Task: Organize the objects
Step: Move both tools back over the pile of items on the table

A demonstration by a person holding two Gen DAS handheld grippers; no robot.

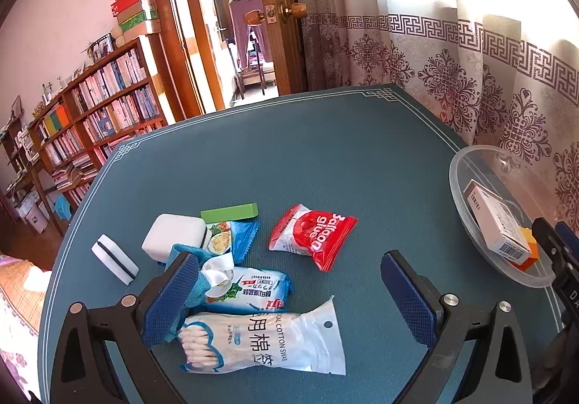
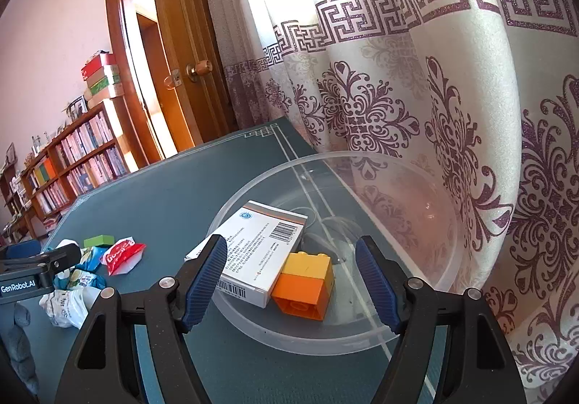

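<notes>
My left gripper is open above a pile on the blue table mat: a cotton swab bag, a blue biscuit pack, a red balloon glue packet, a white box, a green block and a white eraser-like piece. My right gripper is open and empty over a clear plastic bowl. The bowl holds a white medicine box and a yellow-orange toy brick. The bowl also shows at the right of the left wrist view.
A patterned curtain hangs just behind the bowl at the table's right edge. A bookshelf and an open wooden door stand beyond the far edge. A bed lies at the left.
</notes>
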